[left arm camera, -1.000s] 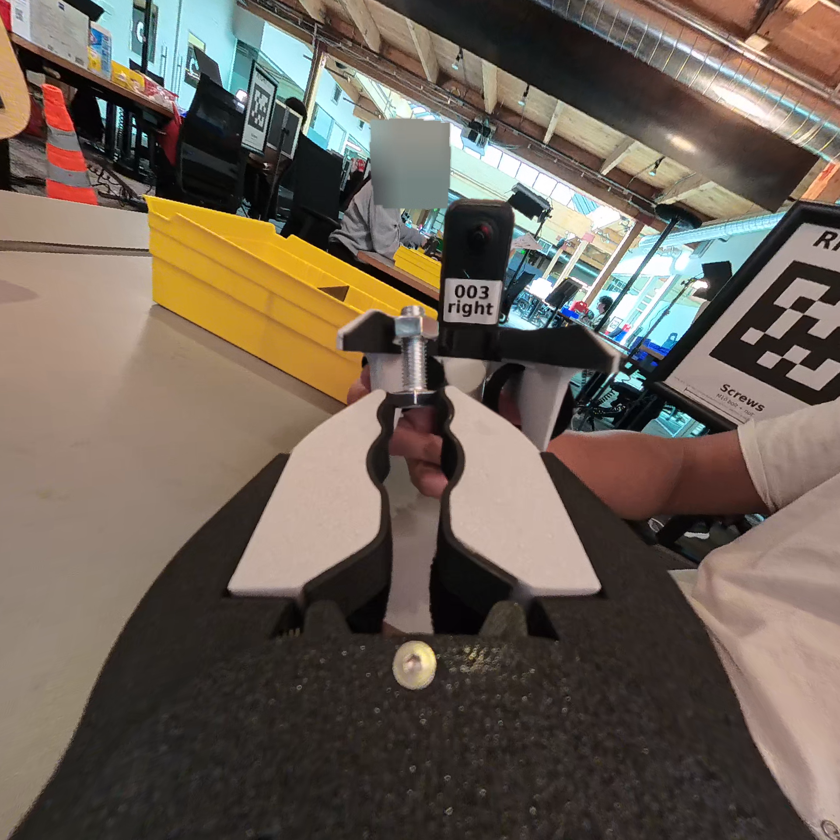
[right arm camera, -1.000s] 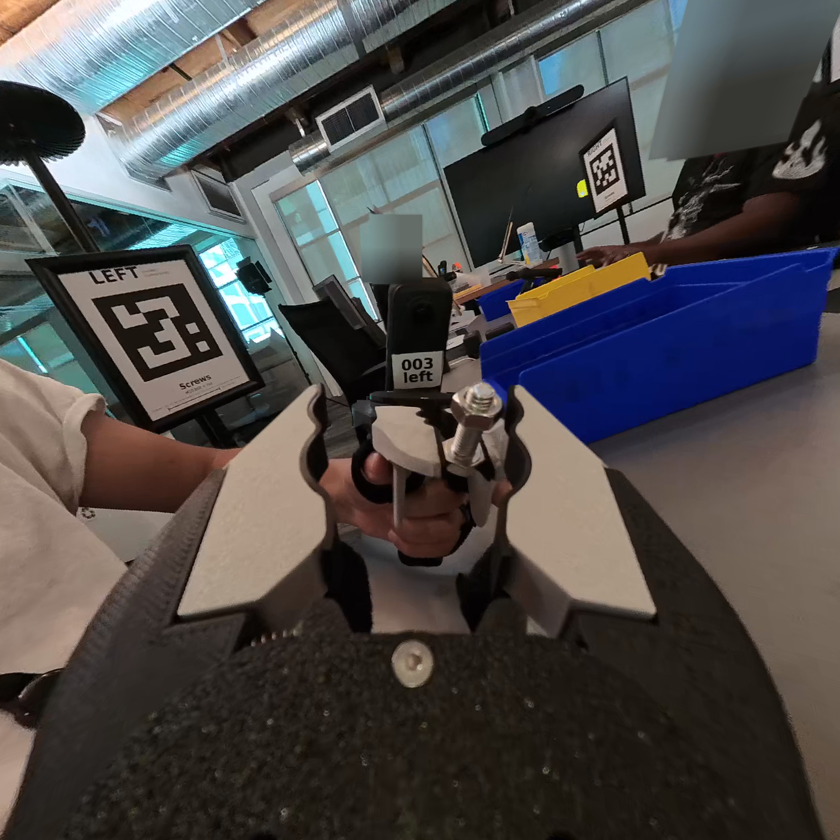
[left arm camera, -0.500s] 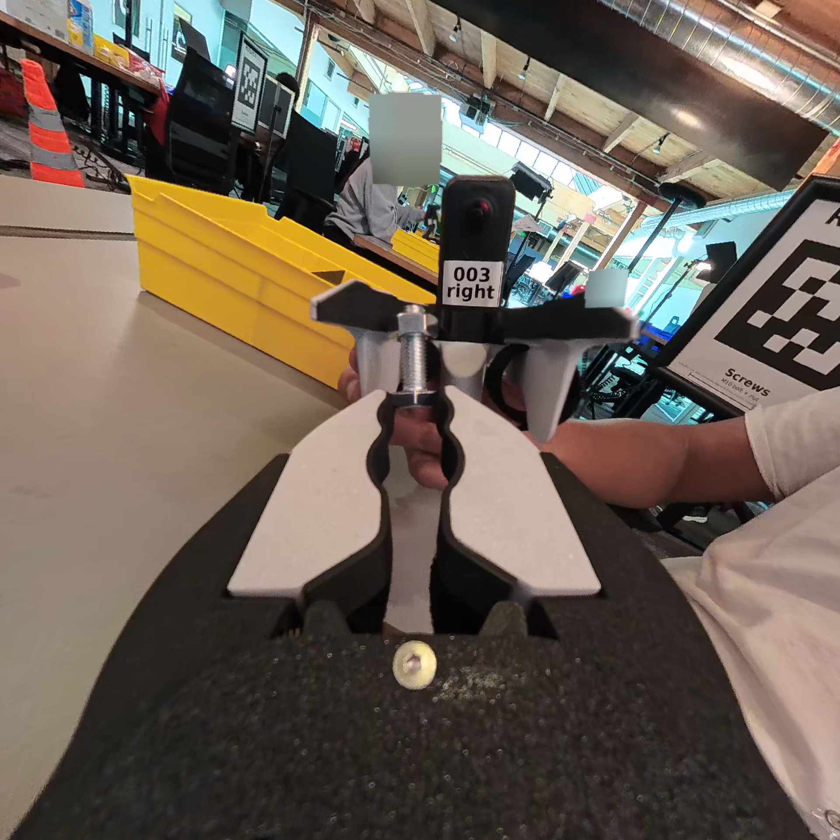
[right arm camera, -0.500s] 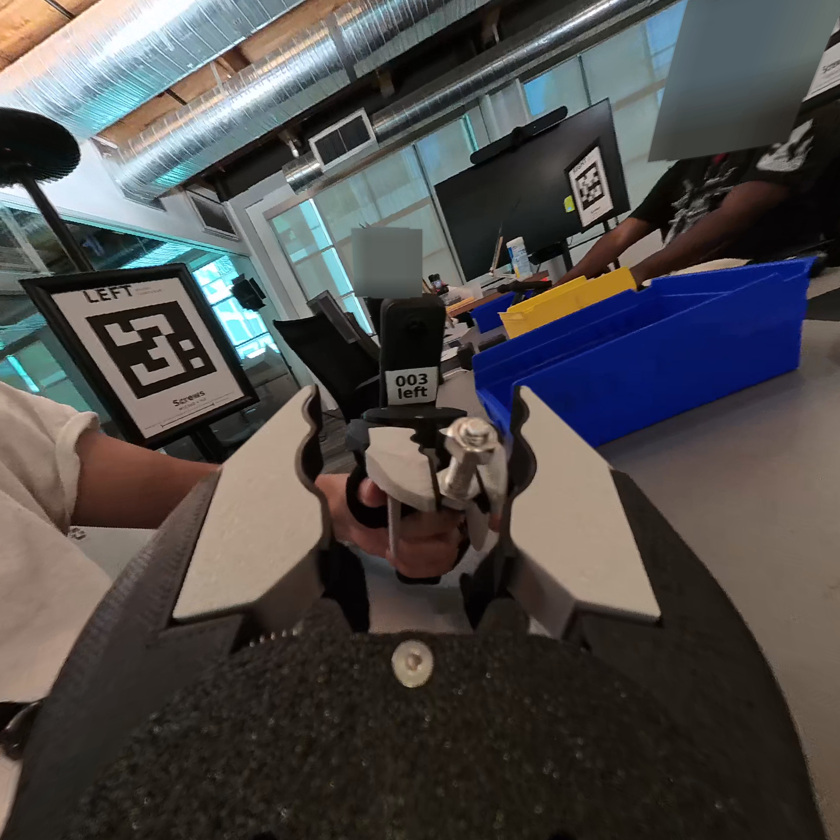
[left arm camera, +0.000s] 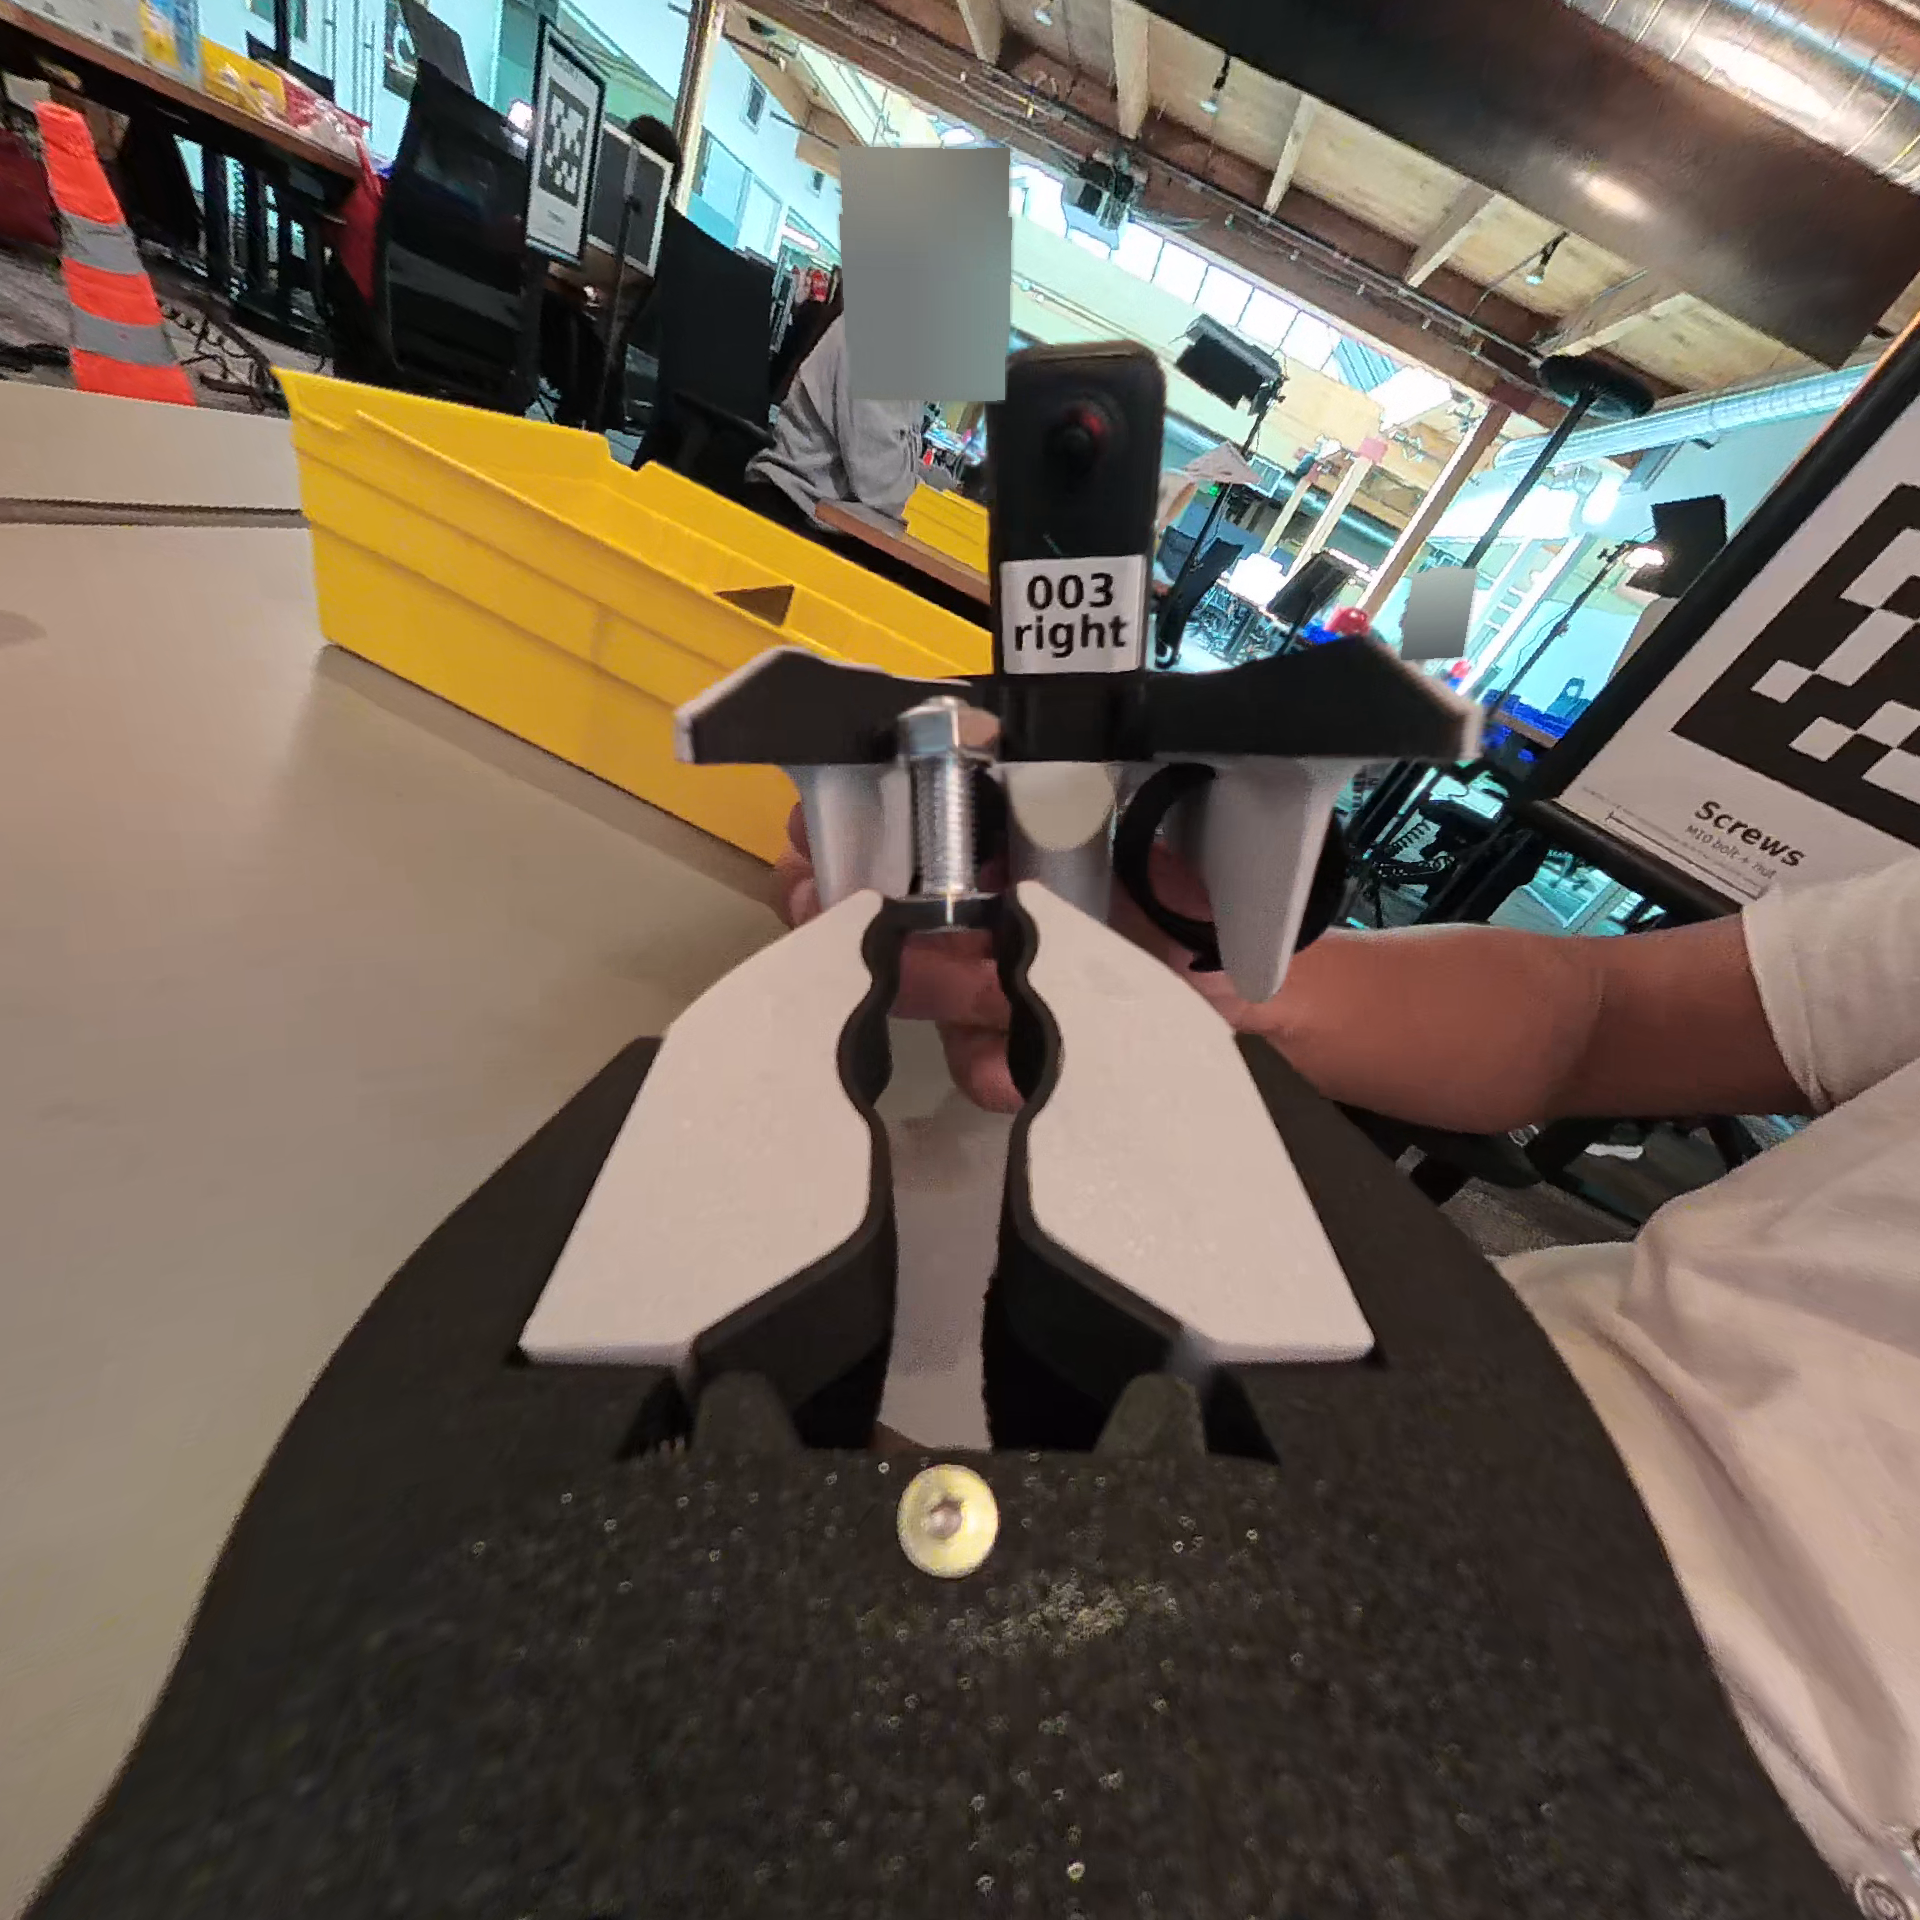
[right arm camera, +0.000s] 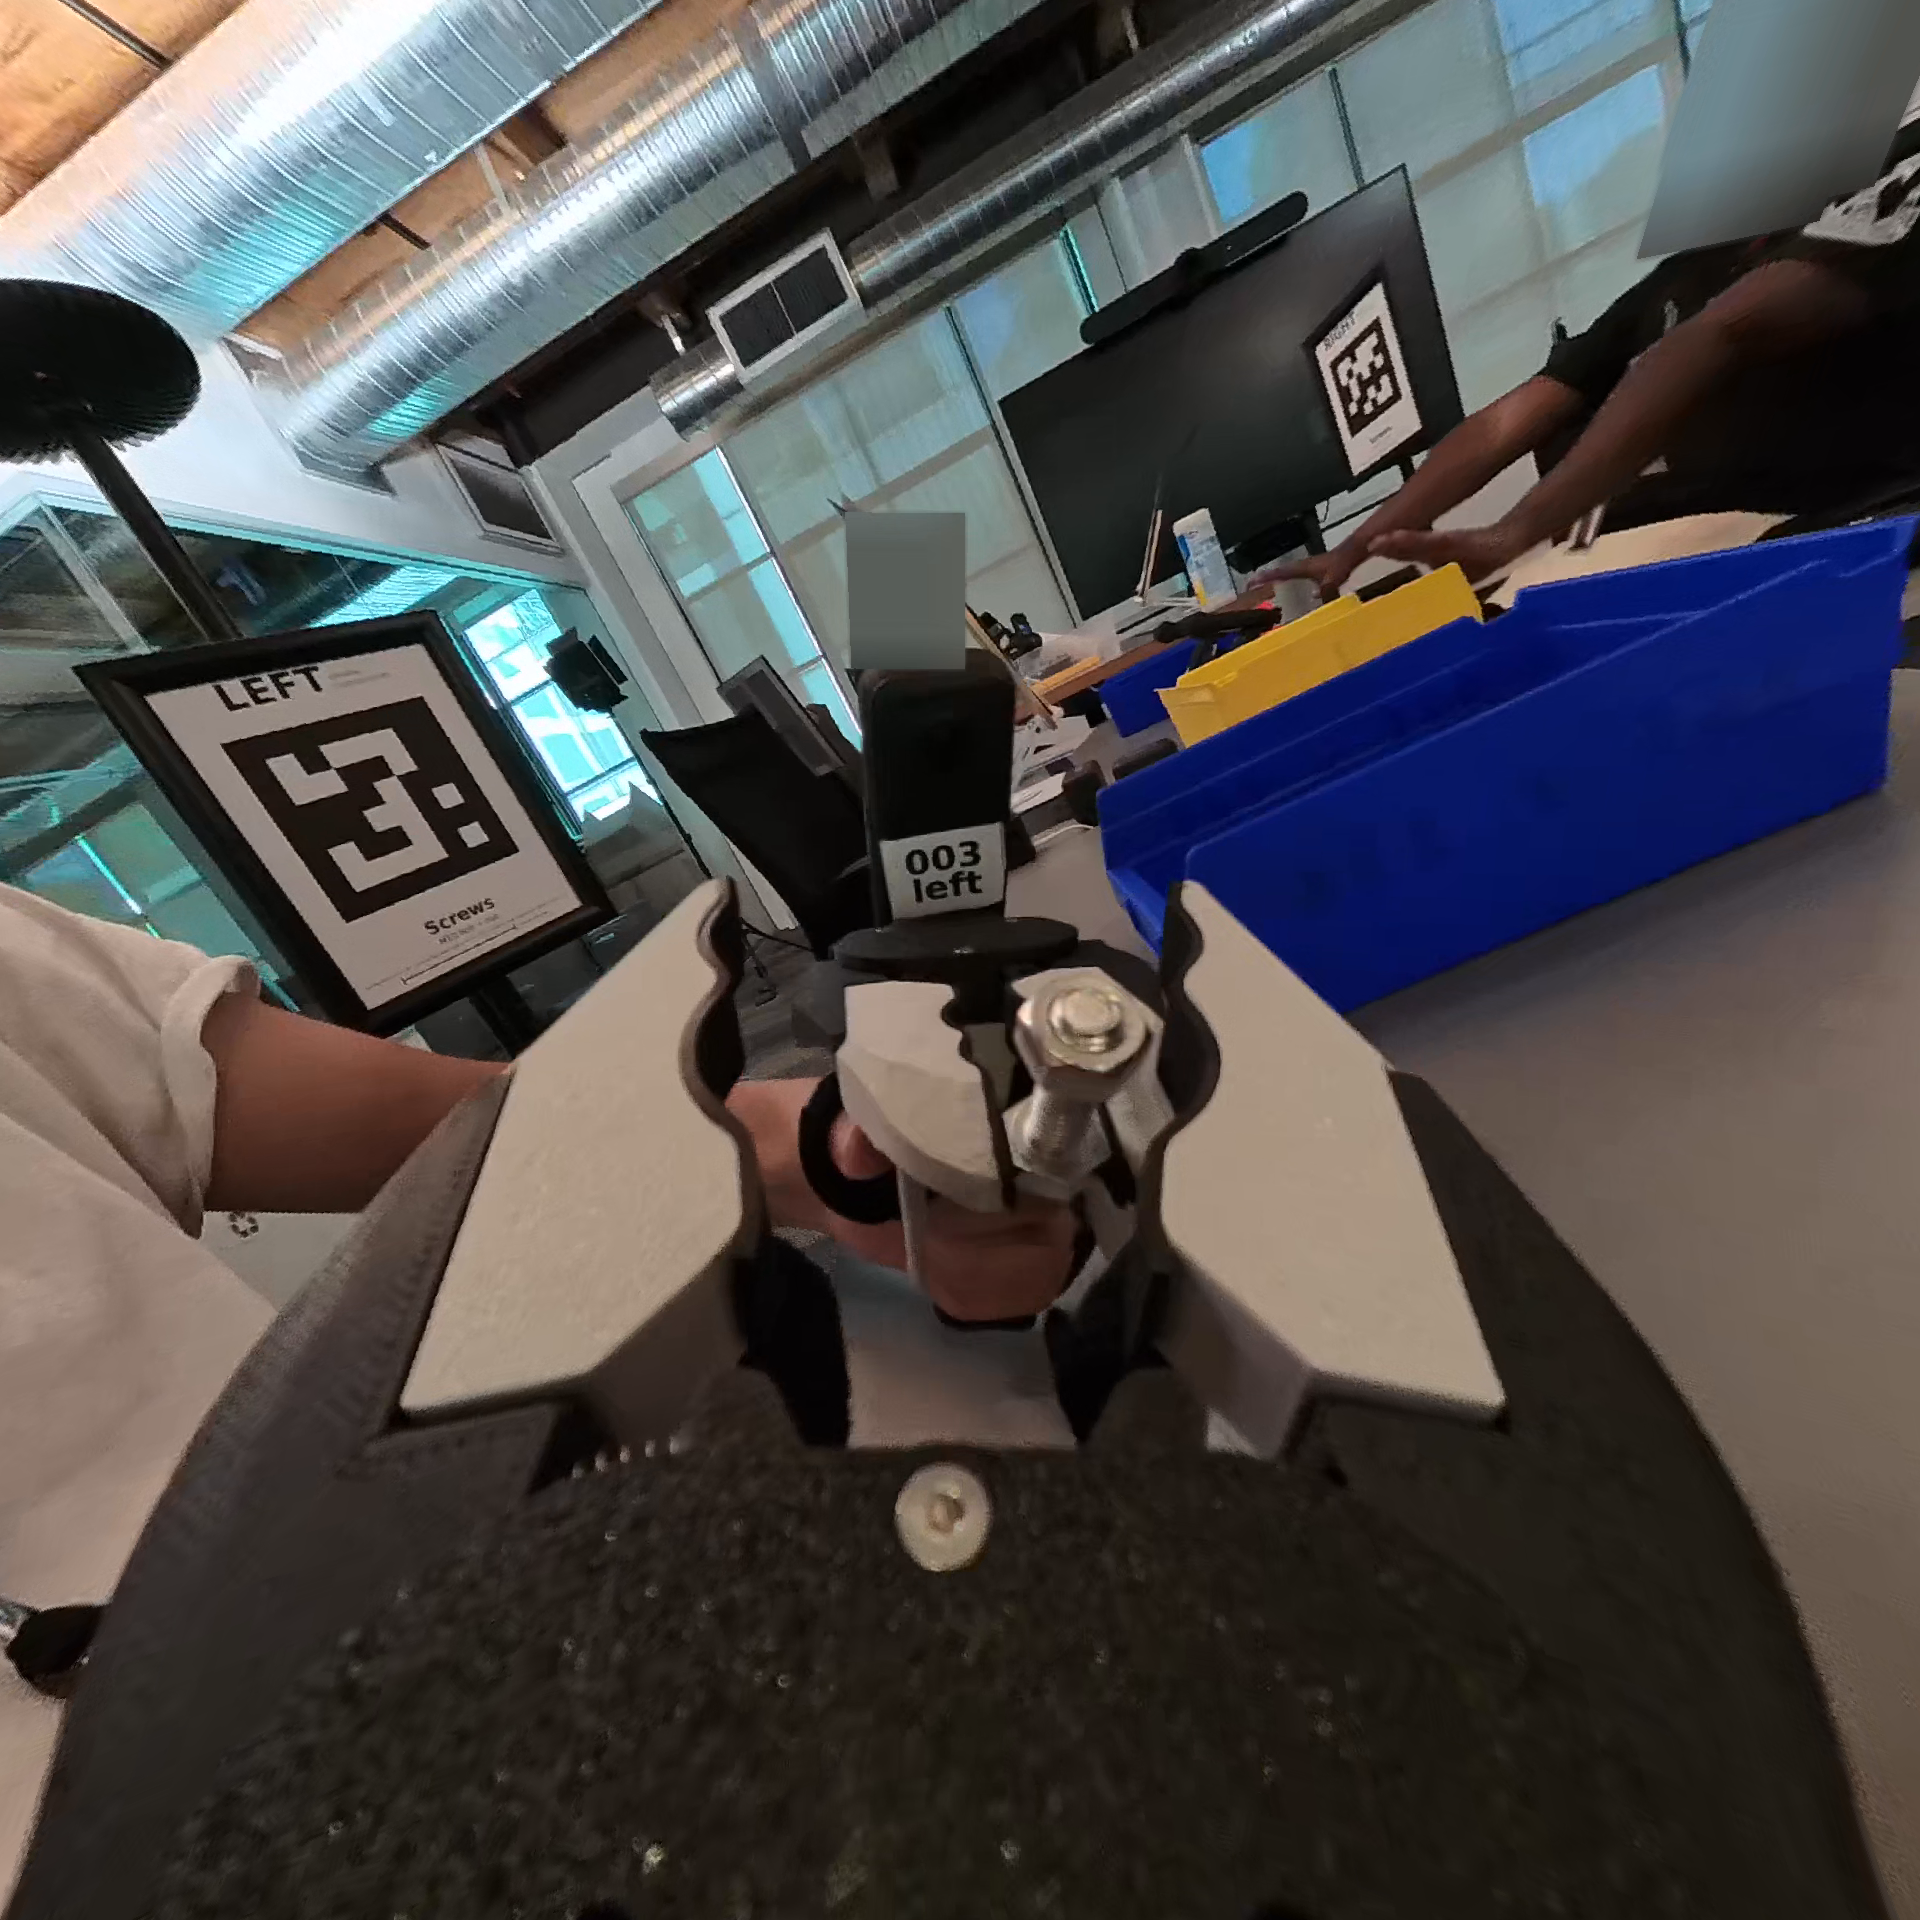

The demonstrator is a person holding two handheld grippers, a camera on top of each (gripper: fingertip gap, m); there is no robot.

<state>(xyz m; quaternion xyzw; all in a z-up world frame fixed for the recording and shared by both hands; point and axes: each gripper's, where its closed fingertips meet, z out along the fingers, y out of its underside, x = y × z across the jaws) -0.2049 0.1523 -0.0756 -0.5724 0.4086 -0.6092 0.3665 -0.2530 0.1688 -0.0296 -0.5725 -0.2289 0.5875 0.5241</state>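
Steel bolt (left arm camera: 943, 821) with a nut (right arm camera: 1081, 1023) on its upper end stands clamped by its lower end in the nearly closed left gripper (left arm camera: 943, 914), while the wide-open, empty right gripper (right arm camera: 951, 997) brackets it above the surface (left arm camera: 260, 935), near the yellow bin (left arm camera: 540, 592).

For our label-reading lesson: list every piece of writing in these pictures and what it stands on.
I won't copy wording; these things bear it.
White sticker, left wrist view: legible.
Second white sticker, right wrist view: legible.
Framed sign: partly cut off.
Second framed sign: heading legible, smallest line blurred.
Far sign: too small.
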